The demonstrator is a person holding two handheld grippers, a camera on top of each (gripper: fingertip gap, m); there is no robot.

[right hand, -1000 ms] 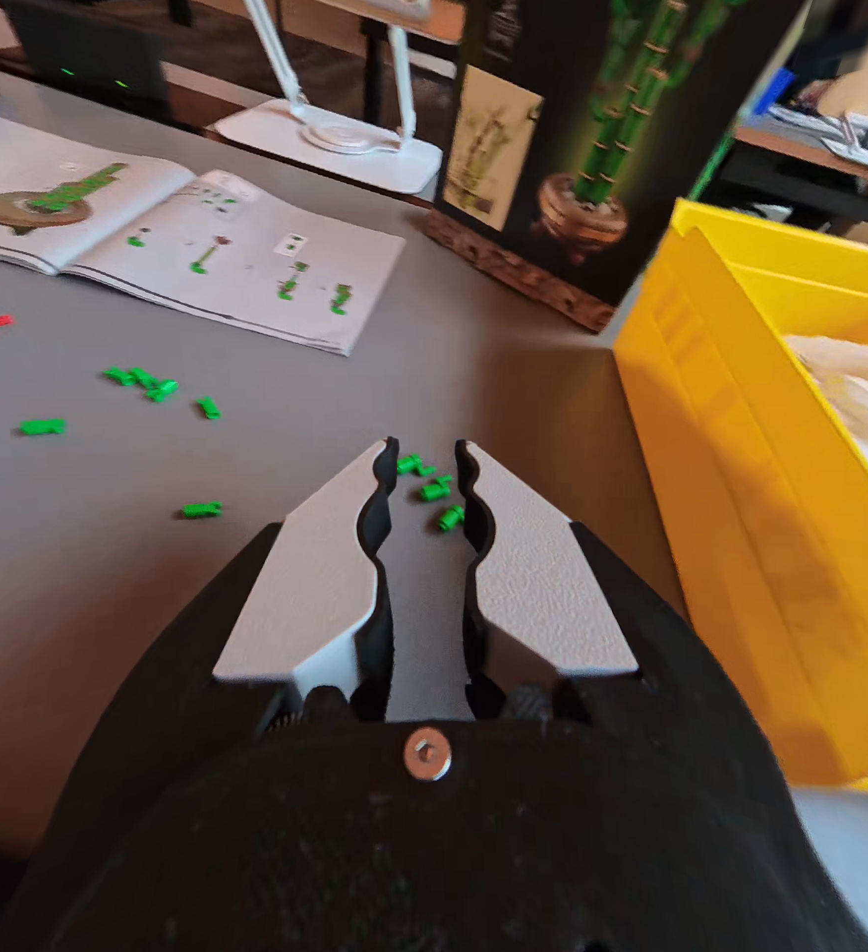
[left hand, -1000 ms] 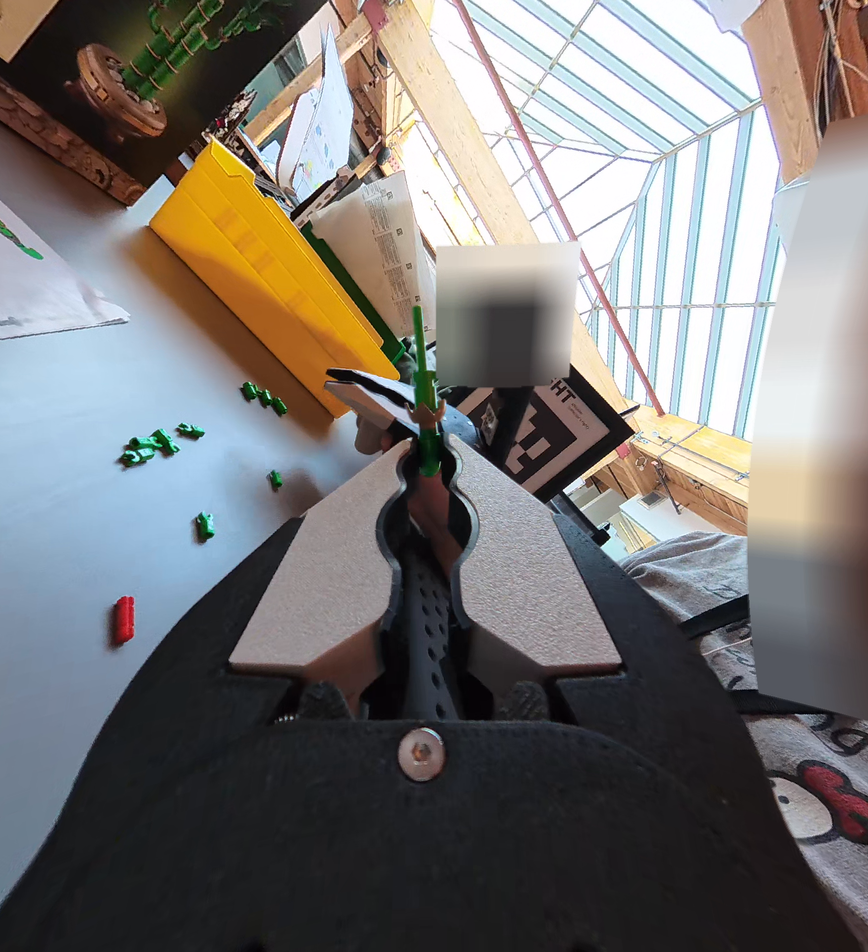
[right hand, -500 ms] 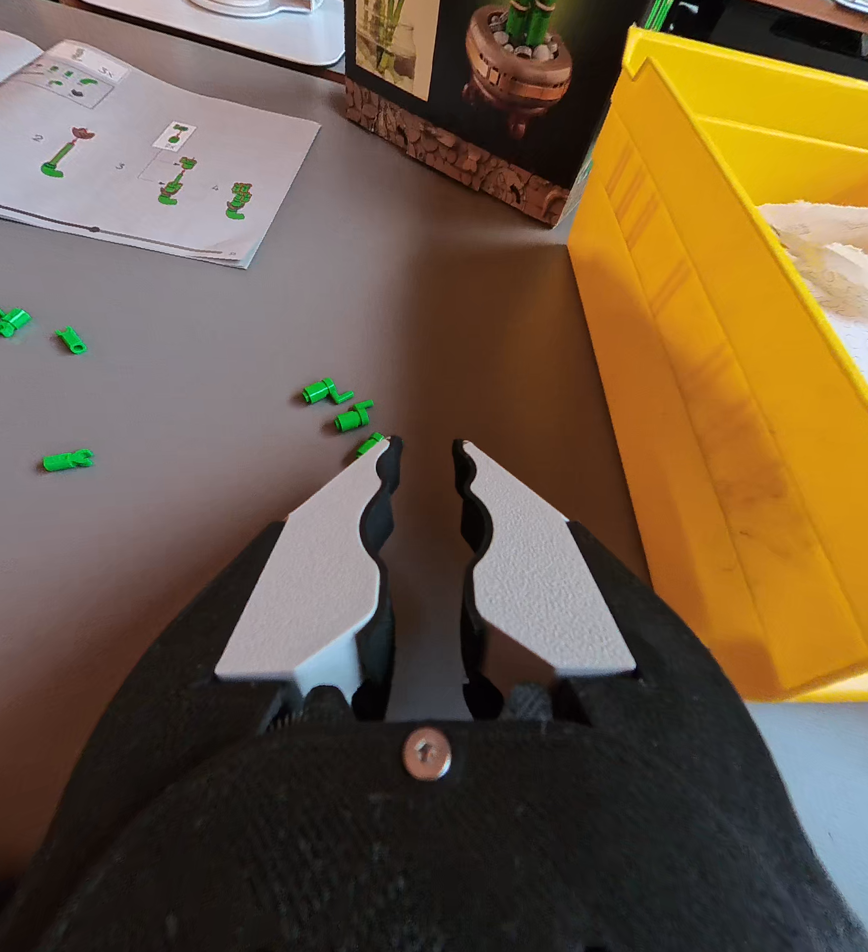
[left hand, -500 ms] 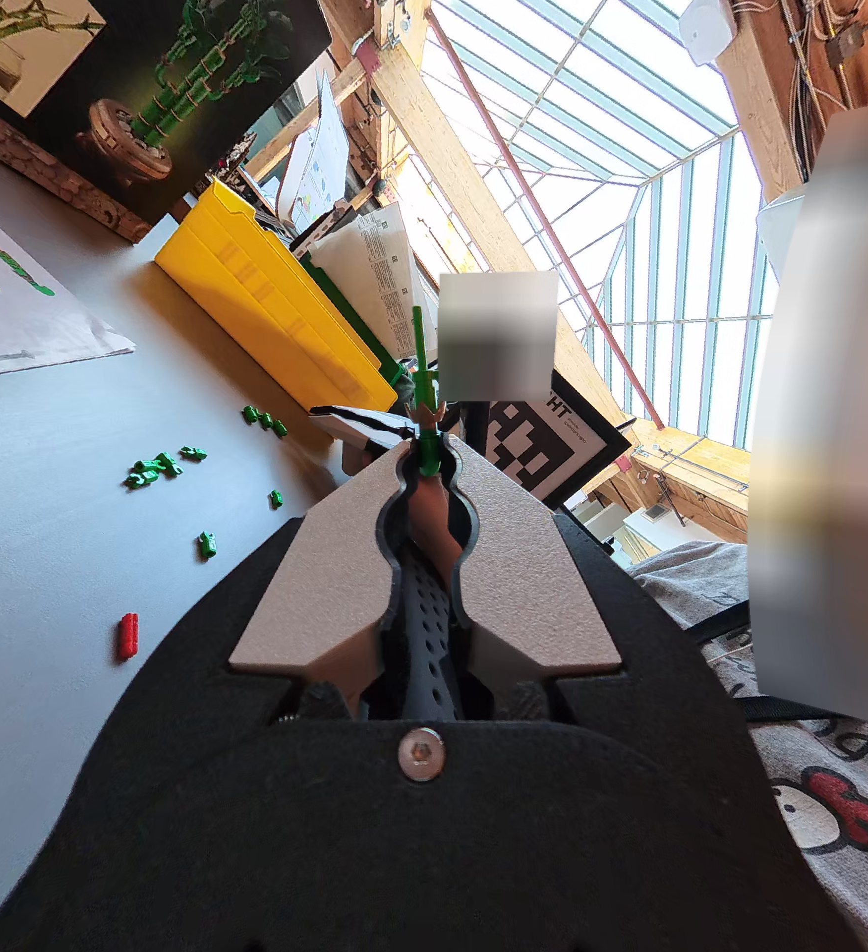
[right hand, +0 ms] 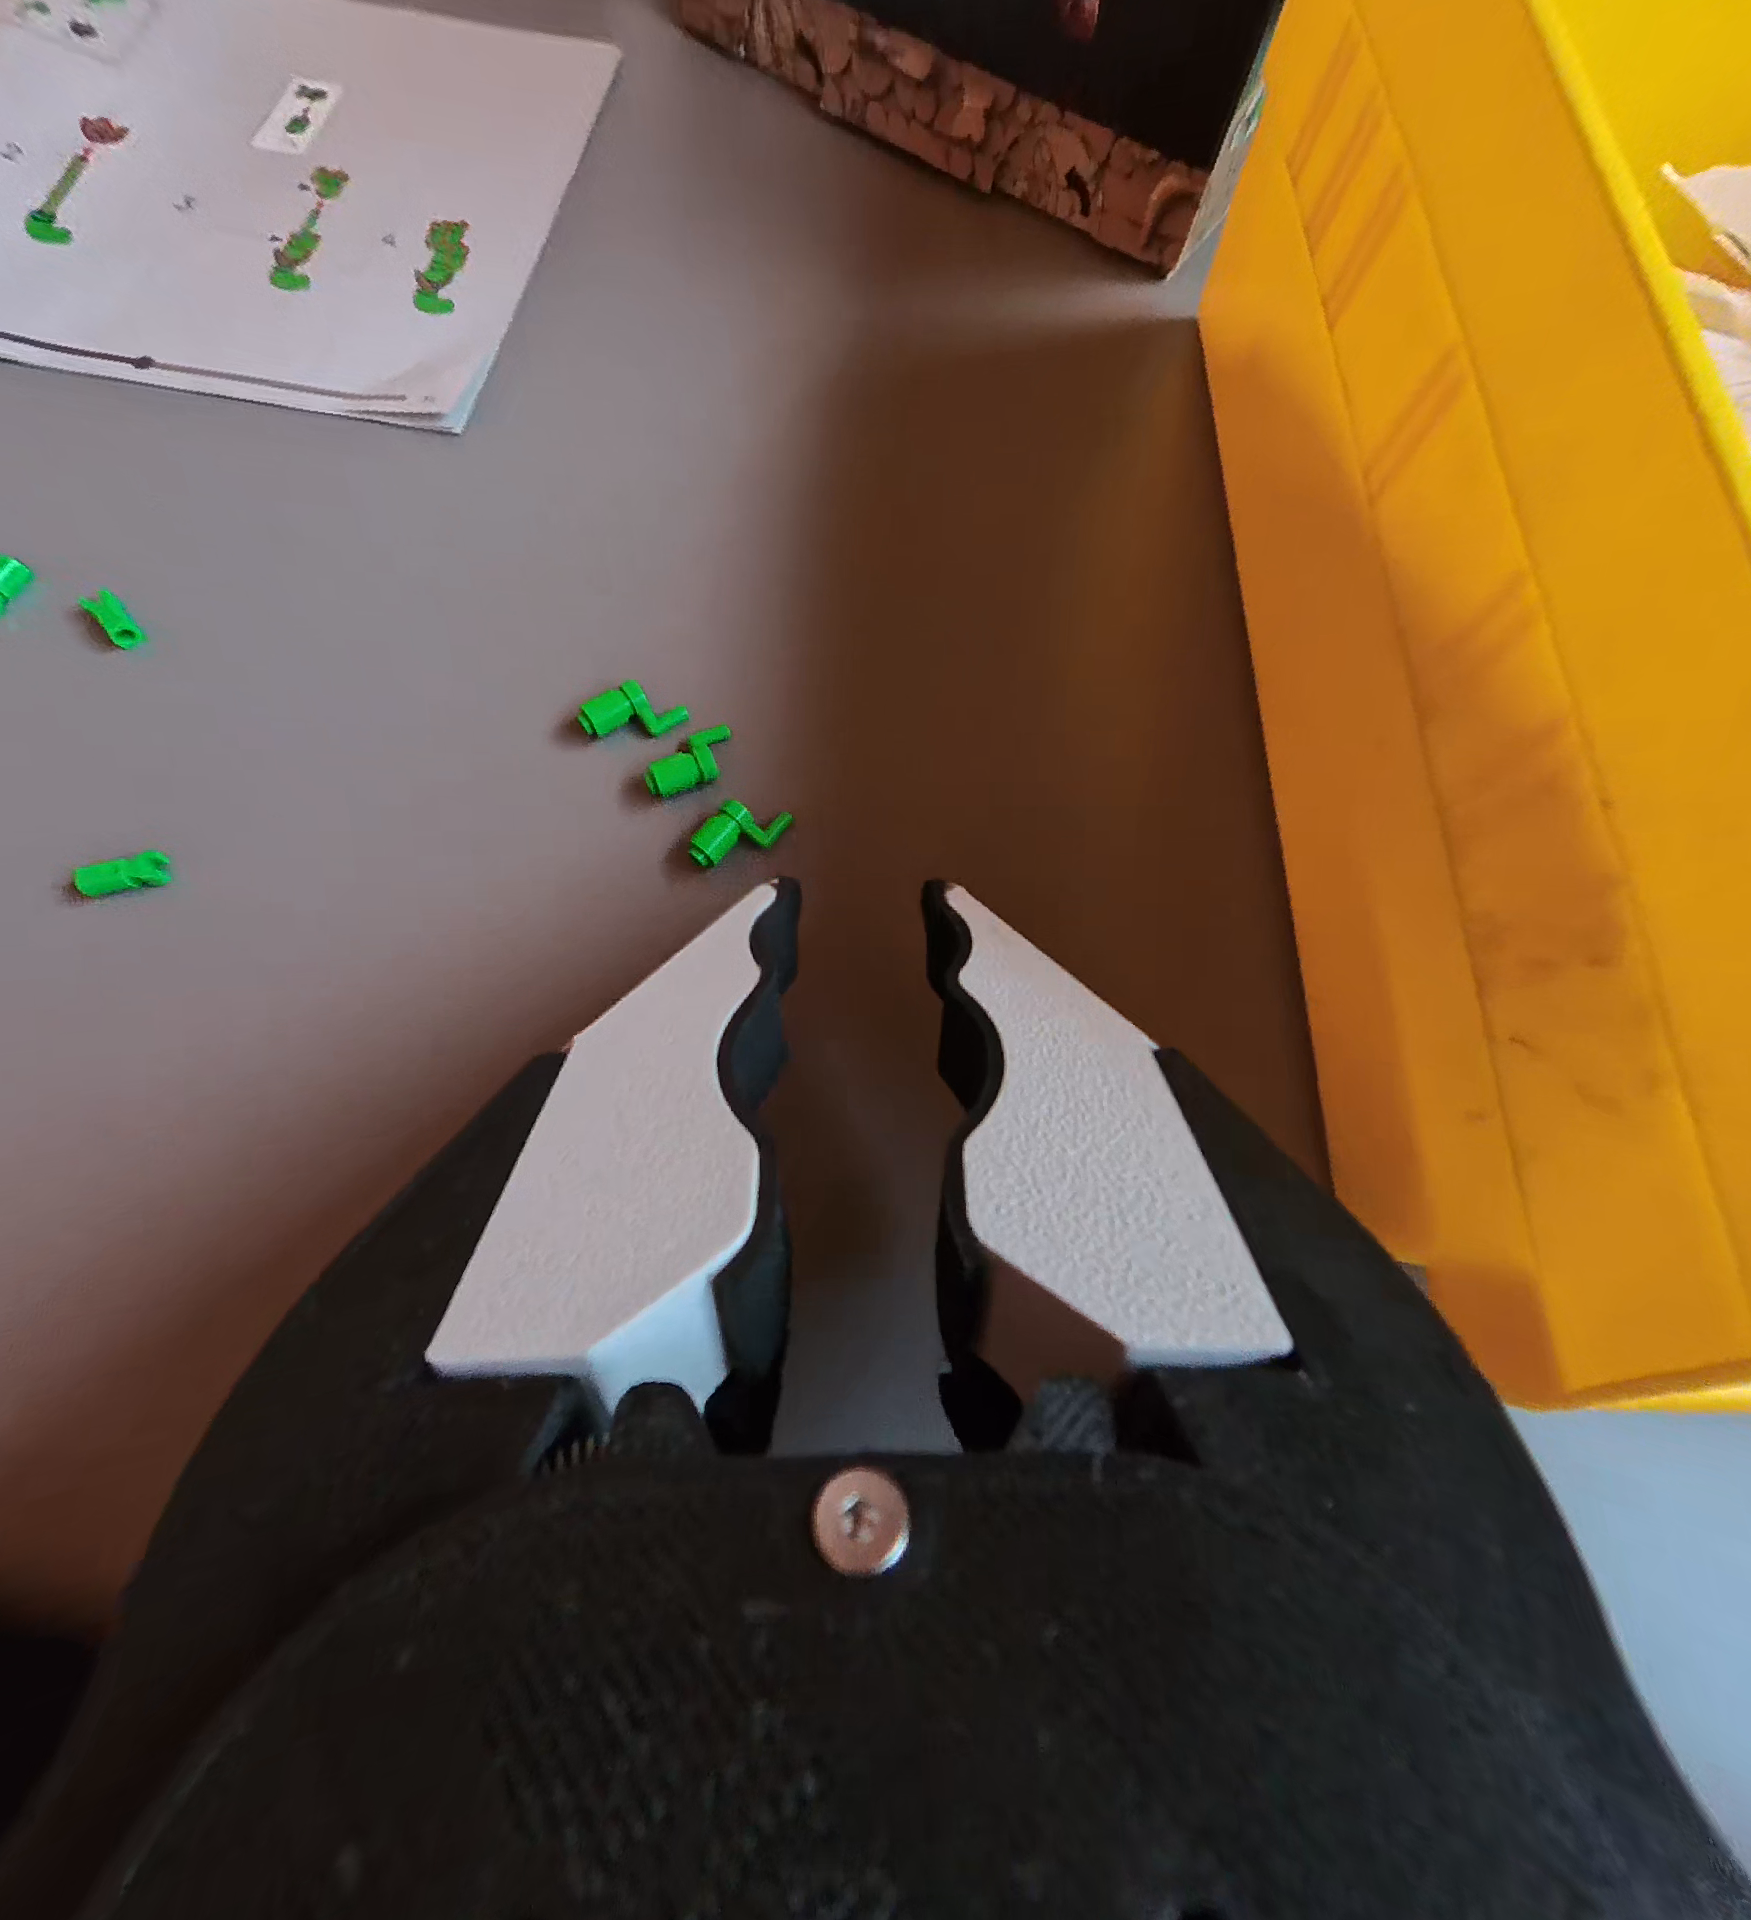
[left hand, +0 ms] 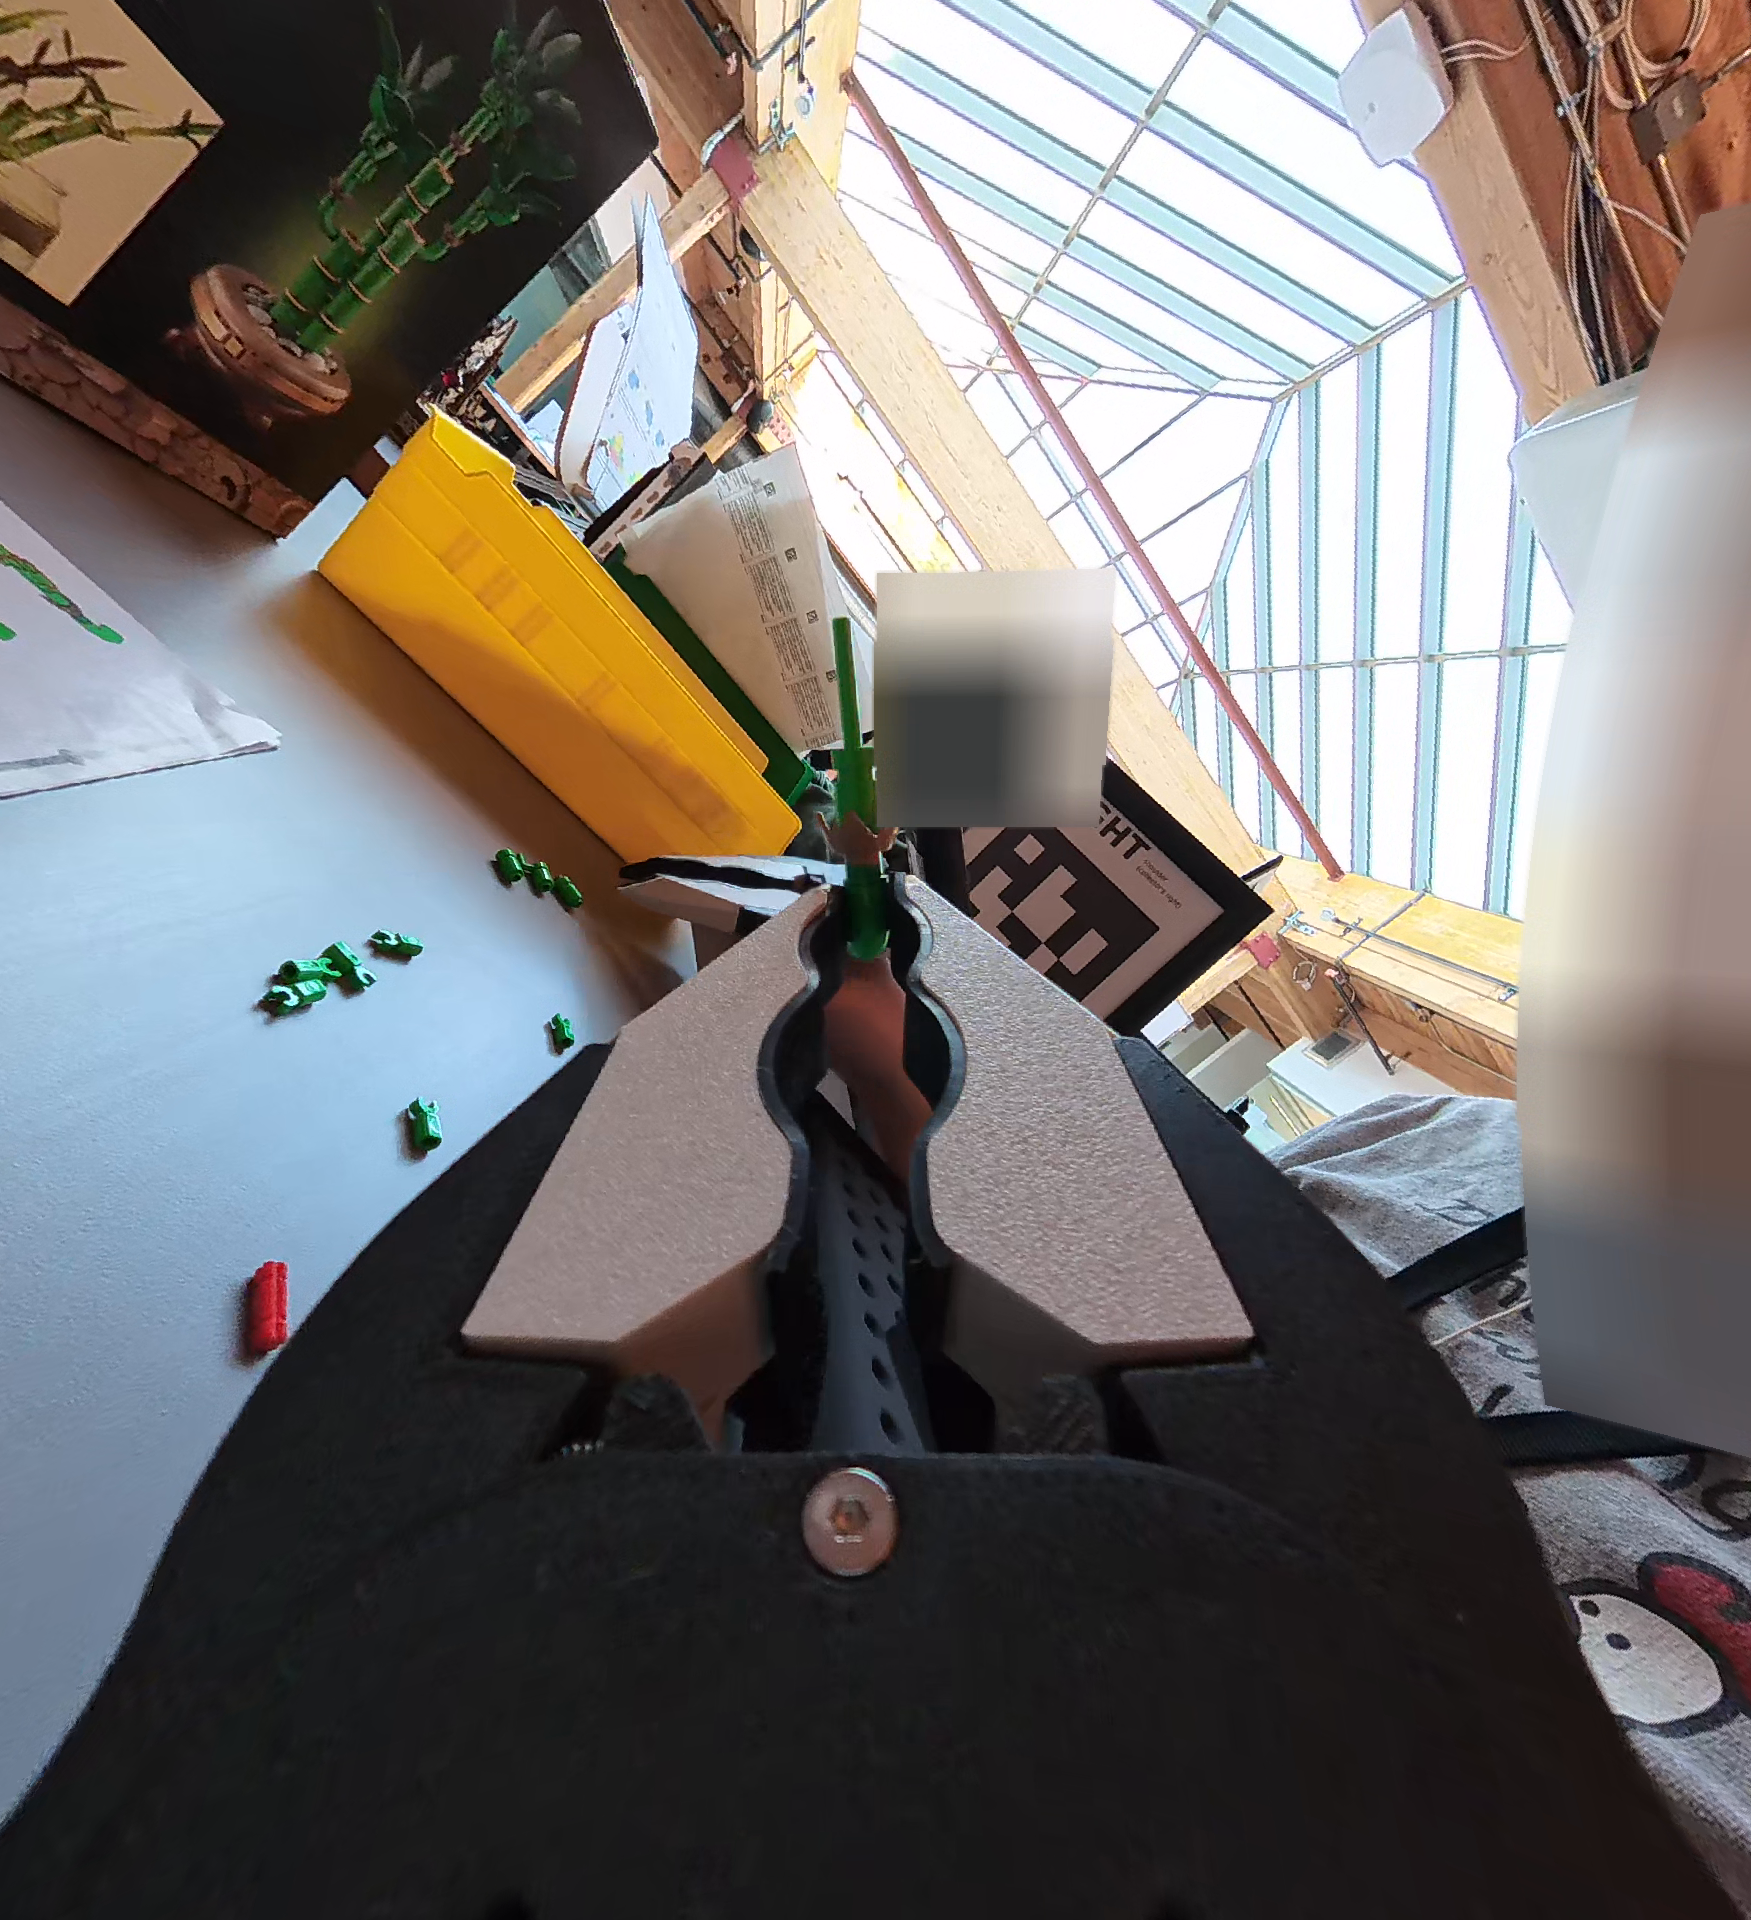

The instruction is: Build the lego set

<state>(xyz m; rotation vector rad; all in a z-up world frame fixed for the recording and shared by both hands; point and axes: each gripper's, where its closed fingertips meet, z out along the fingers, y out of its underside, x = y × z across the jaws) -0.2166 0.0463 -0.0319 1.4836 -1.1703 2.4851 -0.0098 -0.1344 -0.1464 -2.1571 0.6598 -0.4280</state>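
My left gripper (left hand: 863, 902) is shut on a thin green lego stem (left hand: 850, 748) with a small brown piece on it, held up off the grey table (left hand: 102, 1039) and pointing away. My right gripper (right hand: 860, 888) is open and empty, low over the table, just right of and below three small green lego pieces (right hand: 684, 769). More green pieces (right hand: 118, 873) lie to the left. In the left wrist view the right gripper's fingers (left hand: 715, 894) show beyond the stem, next to green pieces (left hand: 538, 875), with red pieces (left hand: 266, 1304) nearer.
A yellow bin (right hand: 1536, 665) stands close on the right, holding white paper. An open instruction booklet (right hand: 258, 208) lies at the far left. The lego set's dark box (right hand: 996, 135) stands at the back. A person's grey printed shirt (left hand: 1629, 1662) fills the left view's lower right. Tip to tip, the grippers are about 30 cm apart.
My right gripper has moved forward and down toward the table, so the three green pieces went from between its tips to just left of them. My left gripper keeps the stem, tilting slightly.
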